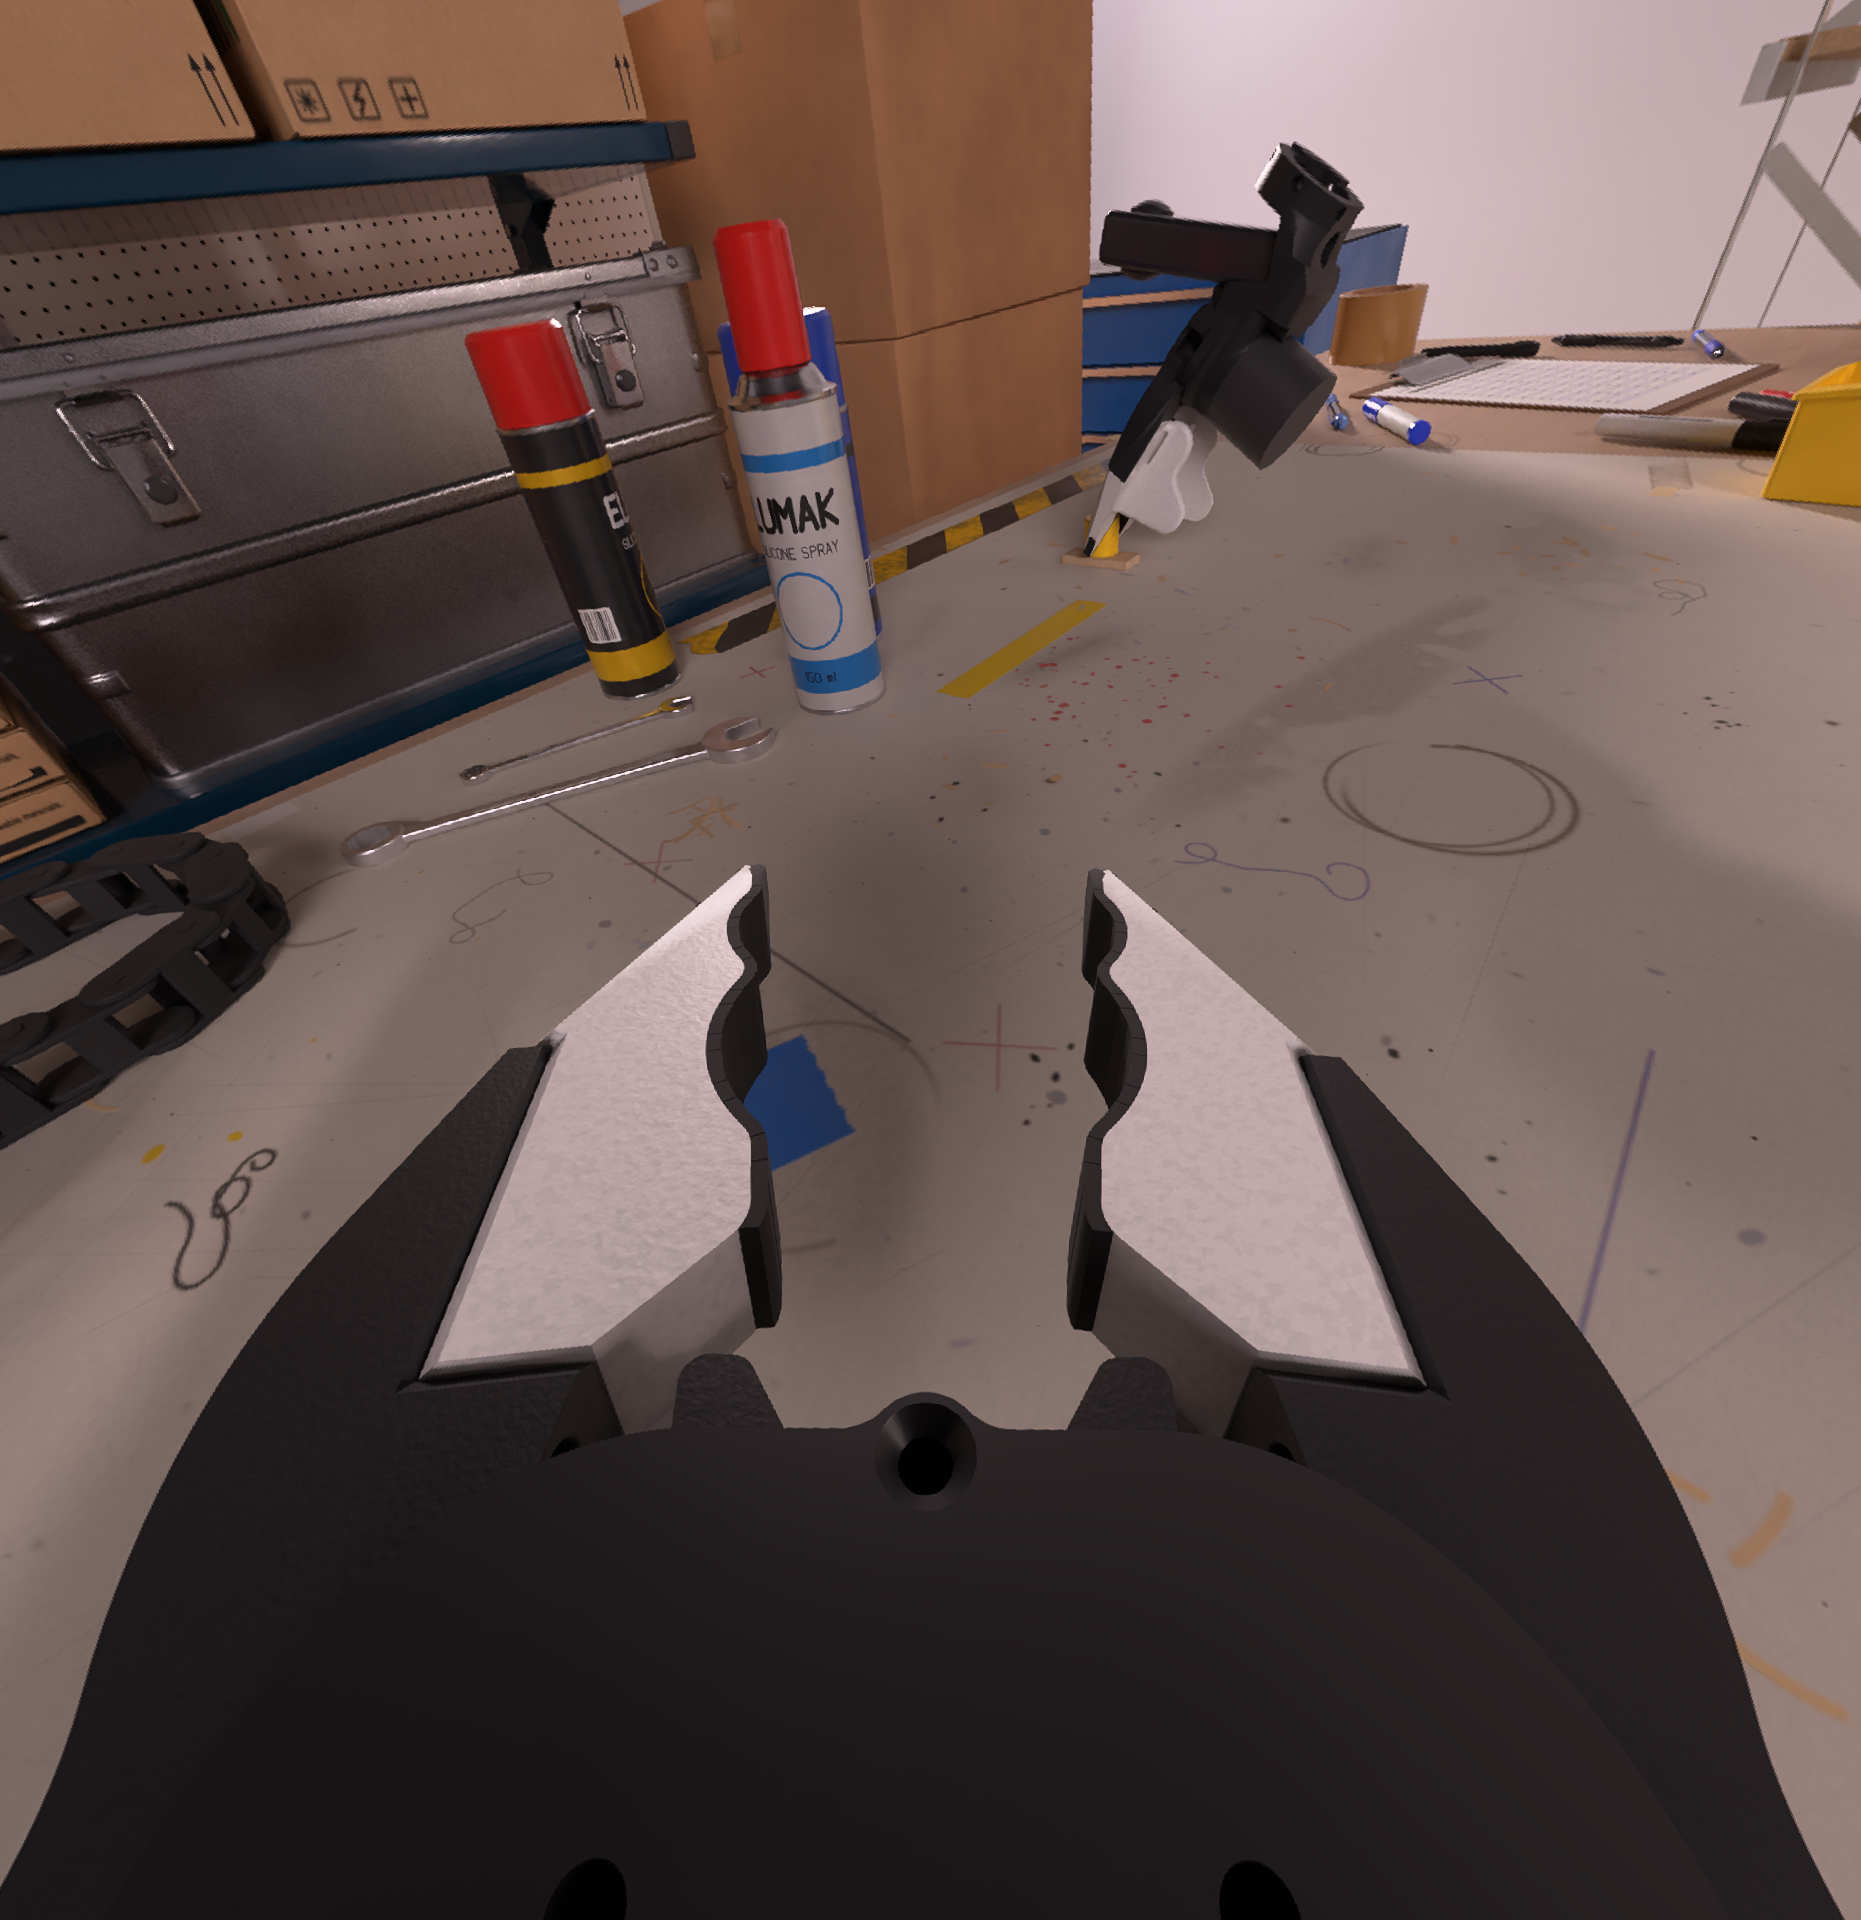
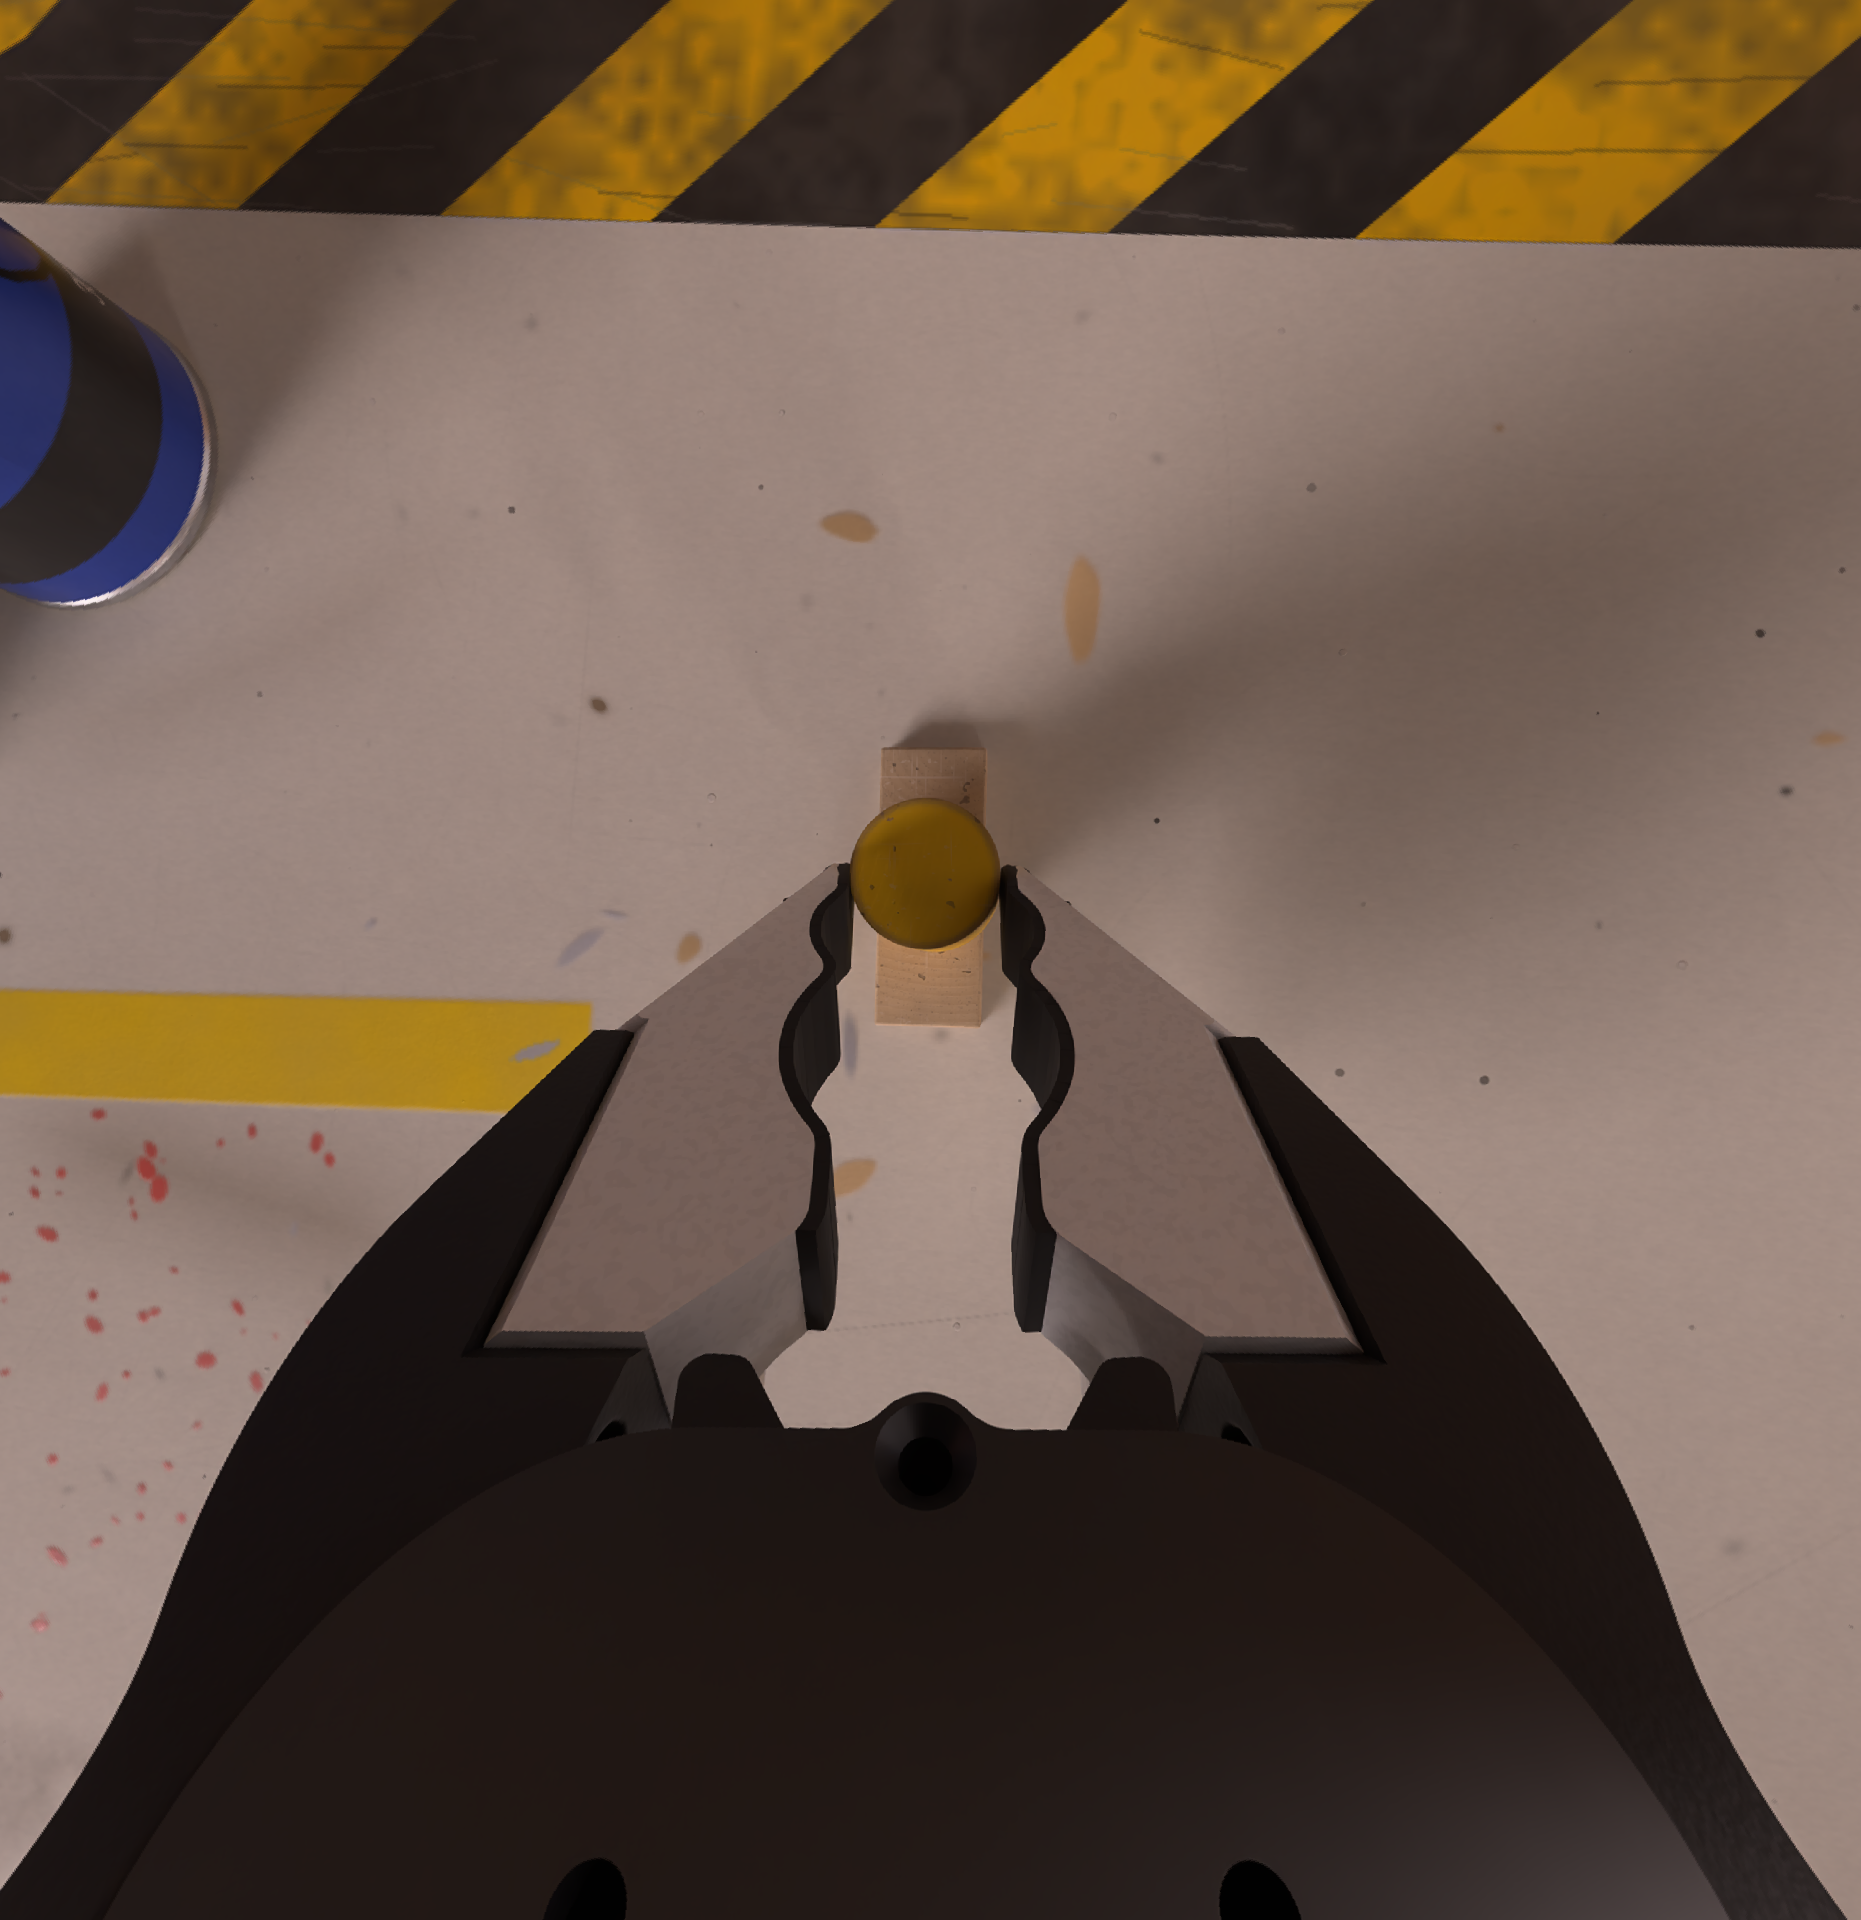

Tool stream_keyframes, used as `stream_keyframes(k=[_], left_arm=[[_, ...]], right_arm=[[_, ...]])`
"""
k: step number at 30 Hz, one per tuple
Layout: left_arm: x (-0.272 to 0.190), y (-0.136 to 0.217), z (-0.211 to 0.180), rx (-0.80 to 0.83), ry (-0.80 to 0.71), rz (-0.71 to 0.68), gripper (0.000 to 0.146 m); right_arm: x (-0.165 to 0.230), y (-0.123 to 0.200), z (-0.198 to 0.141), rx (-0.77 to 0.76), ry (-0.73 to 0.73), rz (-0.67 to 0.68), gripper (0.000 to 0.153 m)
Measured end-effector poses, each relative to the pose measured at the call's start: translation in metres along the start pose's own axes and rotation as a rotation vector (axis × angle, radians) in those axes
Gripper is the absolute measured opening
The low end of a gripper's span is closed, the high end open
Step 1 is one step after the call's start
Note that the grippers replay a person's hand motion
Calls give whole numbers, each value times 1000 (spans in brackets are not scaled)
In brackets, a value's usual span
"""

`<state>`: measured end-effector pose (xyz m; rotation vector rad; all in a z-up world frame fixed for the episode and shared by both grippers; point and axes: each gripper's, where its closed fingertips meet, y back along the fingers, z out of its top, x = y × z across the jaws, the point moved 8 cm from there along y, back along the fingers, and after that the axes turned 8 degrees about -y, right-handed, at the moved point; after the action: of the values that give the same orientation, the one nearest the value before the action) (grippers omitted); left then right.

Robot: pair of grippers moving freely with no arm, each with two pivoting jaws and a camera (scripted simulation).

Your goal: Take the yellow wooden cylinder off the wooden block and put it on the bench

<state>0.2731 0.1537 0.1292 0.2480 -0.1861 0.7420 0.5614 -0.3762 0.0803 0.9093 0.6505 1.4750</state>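
In the right wrist view I look straight down on the yellow wooden cylinder [image 2: 924, 873], standing upright on a small pale wooden block [image 2: 929, 987] on the bench [image 2: 1425, 623]. My right gripper [image 2: 924, 881] has its two fingertips pressed against the cylinder's left and right sides. In the left wrist view the right gripper [image 1: 1100, 540] points down at the cylinder [image 1: 1109, 536], which still stands on the block [image 1: 1100, 562], far ahead. My left gripper [image 1: 926, 883] is open and empty, low over the bench.
Two red-capped spray cans [image 1: 583, 520] [image 1: 801, 488], two wrenches [image 1: 552, 795], a metal case [image 1: 282, 520] and a black cable chain [image 1: 105, 977] lie to the left. A yellow bin [image 1: 1835, 436] and a clipboard [image 1: 1560, 384] sit at far right. Hazard tape [image 2: 905, 104] and a blue can [image 2: 74, 436] lie near the block.
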Motion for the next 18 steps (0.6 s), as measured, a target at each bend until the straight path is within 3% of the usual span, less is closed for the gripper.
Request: stream_keyframes(k=[6, 11, 15, 18], left_arm=[[0, 0, 0, 2, -1, -2, 61], [-1, 2, 1, -8, -10, 0, 60], [-4, 3, 2, -4, -34, 5, 60], [-5, 3, 2, 1, -54, 12, 60]], right_arm=[[8, 19, 2, -39, 7, 81, 28], [49, 89, -12, -156, 193, 247, 28], [102, 157, -59, -252, 399, 428, 28], [140, 183, -112, -245, 538, 519, 28]])
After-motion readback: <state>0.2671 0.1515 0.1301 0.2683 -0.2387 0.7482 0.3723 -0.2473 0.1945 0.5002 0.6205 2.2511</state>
